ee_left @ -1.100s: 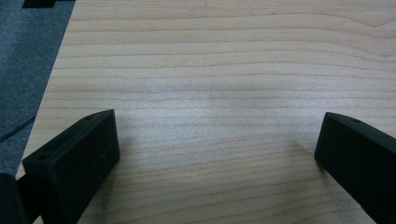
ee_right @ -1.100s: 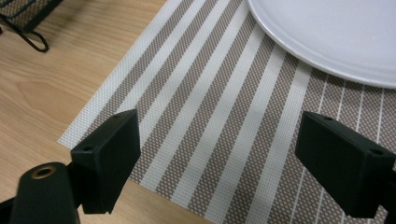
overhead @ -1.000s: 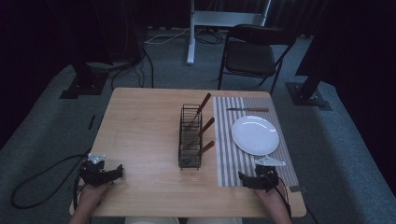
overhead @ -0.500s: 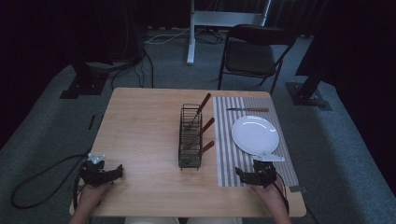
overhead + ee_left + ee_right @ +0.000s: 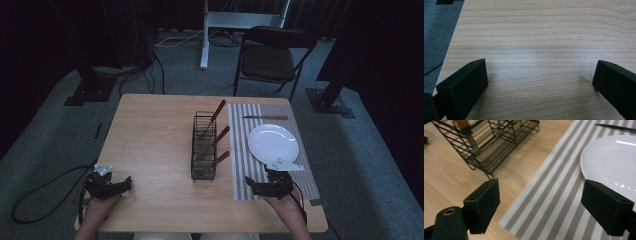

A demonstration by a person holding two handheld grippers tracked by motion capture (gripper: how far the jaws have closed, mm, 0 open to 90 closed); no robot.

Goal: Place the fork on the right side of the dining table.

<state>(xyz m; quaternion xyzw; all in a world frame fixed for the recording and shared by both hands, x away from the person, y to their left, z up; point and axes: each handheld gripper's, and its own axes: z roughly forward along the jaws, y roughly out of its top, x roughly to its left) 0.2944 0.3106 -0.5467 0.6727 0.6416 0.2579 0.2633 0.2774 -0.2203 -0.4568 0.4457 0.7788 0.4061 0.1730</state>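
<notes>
Wire rack (image 5: pixel 204 148) w/ three wooden-handled utensils stands mid-desk, just left of the striped mat (image 5: pixel 272 150); handles lean toward the mat side. Right claw (image 5: pixel 264 187) (jaws spread wide, holding nothing) sits at the mat's near edge, so rack lies ahead and to its left, clearly nearer than to the left claw (image 5: pixel 111 185), also agape, empty, at the desk's (image 5: pixel 155 130) near-left corner.

Wooden table (image 5: pixel 155 145), striped placemat (image 5: pixel 245 165) on its right half. White plate (image 5: pixel 273 143) on mat; knife (image 5: pixel 265 117) beyond it. Black wire rack (image 5: pixel 204 146) mid-table, three wooden-handled utensils (image 5: pixel 220 135) leaning out toward the mat. Left gripper (image 5: pixel 122 184) at near-left edge, right gripper (image 5: pixel 252 187) on mat's near end. Folding chair (image 5: pixel 270 57) behind the table.
</notes>
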